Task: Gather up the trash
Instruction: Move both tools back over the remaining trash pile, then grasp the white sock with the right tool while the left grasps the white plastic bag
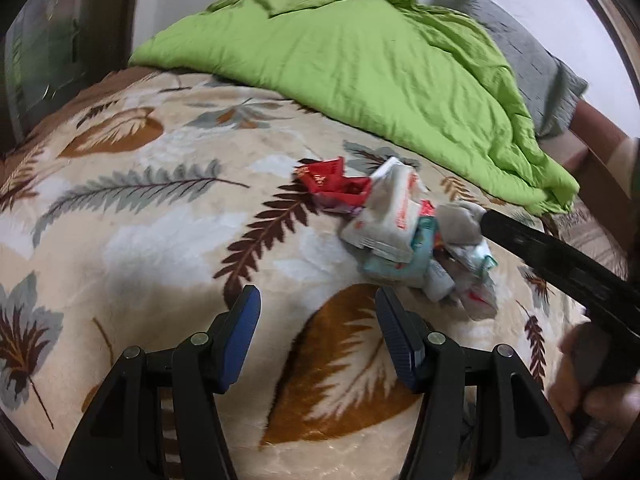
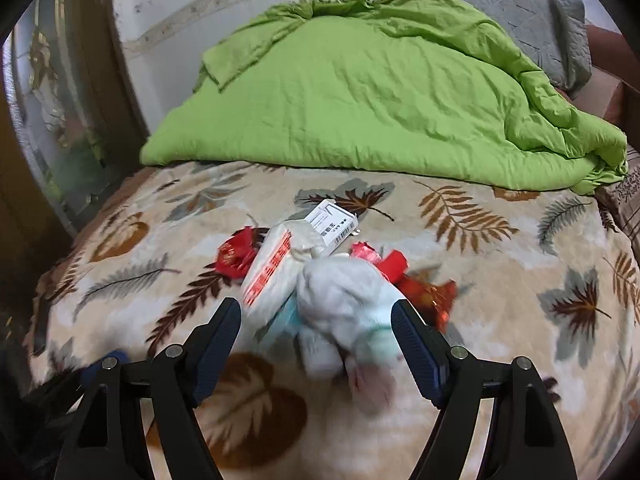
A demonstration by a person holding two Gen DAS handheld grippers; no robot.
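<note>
A pile of trash lies on the leaf-patterned blanket point(image 1: 160, 240): red wrappers point(image 1: 332, 184), a white packet with red print point(image 1: 394, 216) and a teal packet point(image 1: 404, 264). My left gripper point(image 1: 317, 294) hangs open just short of the pile, with only blanket between its fingers. The right wrist view shows a barcoded white box point(image 2: 334, 220), the white packet point(image 2: 272, 276), red wrappers point(image 2: 234, 258) and a blurred, crumpled white bag point(image 2: 348, 304). My right gripper point(image 2: 316, 306) stands wide around that bag, and its left pad is clear of it. One of its fingers point(image 1: 560, 264) reaches into the pile from the right.
A rumpled green quilt point(image 2: 380, 92) covers the far half of the bed, with a grey pillow point(image 2: 520, 12) behind it at the right. Dark wooden furniture with a glass pane point(image 2: 60, 120) stands at the left. A person's hand point(image 1: 592, 384) holds the right gripper.
</note>
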